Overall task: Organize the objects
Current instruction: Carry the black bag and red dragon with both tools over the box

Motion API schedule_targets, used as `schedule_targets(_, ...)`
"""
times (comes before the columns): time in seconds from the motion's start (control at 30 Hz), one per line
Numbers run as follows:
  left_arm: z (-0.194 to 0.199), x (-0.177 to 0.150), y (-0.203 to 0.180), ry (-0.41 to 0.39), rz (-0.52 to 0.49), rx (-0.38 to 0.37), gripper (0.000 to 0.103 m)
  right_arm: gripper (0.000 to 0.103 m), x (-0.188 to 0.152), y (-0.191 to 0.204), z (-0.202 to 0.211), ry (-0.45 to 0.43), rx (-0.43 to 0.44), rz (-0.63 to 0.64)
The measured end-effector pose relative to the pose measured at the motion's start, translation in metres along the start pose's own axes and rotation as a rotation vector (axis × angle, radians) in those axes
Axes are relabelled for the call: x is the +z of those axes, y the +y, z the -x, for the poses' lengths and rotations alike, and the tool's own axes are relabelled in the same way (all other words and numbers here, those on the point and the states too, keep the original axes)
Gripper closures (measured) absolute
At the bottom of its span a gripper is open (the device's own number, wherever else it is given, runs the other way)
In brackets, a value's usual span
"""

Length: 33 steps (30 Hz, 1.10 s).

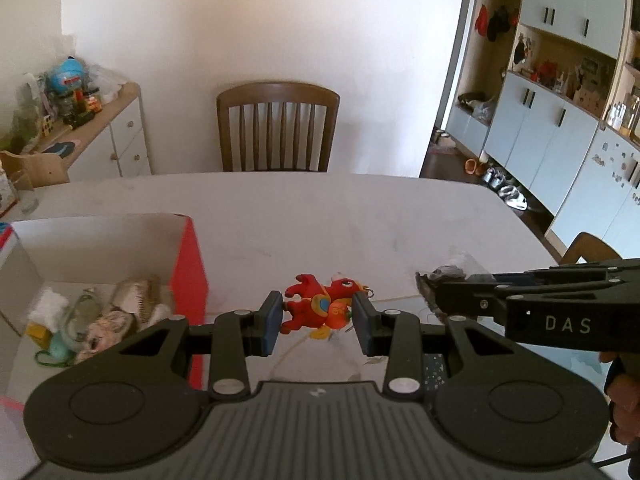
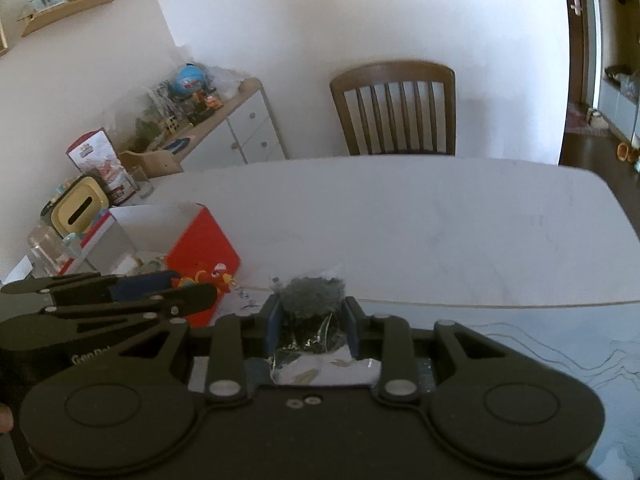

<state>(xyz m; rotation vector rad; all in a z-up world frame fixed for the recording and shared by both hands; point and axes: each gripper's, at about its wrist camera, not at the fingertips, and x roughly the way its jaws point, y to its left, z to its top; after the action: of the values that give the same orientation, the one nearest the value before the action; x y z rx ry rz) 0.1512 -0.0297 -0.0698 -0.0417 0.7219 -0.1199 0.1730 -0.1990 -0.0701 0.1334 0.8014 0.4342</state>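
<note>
The white counter [image 1: 360, 216] stretches ahead of me, the open red-sided box [image 1: 188, 280] on its left. My left tongs [image 1: 318, 320] pinch the red toy figure [image 1: 320, 308] above the counter beside the box; my right tongs [image 2: 310, 326] pinch a clear bag of dark bits [image 2: 314, 304].

Each view is taken from just behind its own tongs, looking forward and down over the bench [image 1: 400, 216] toward the far wall. The left view is placed close beside the red box [image 1: 192, 280]. The wooden chair [image 2: 394, 108] and the sideboard [image 2: 248, 120] are shared by both views.
</note>
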Motion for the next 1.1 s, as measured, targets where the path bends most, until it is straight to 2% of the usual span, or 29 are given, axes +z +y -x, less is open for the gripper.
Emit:
schedule_targets(0.23,0.032,0.003,0.029,-0.015,0.017,-0.005,0.066,0.072,0.003,0.034,0.020,-0.034,0.014,0.028)
schedule_targets(0.5,0.060,0.004,0.073,-0.023,0.027,0.016,0.066,0.072,0.009,0.088,0.021,-0.050,0.052,0.085)
schedule_targets(0.8,0.073,0.004,0.135,-0.022,0.043,0.067,0.066,0.072,0.013,0.150,-0.001,-0.034,0.089,0.148)
schedule_targets(1.1,0.065,0.003,0.196,0.013,0.050,0.150,0.066,0.072,0.019,0.197,-0.038,-0.014,0.097,0.196)
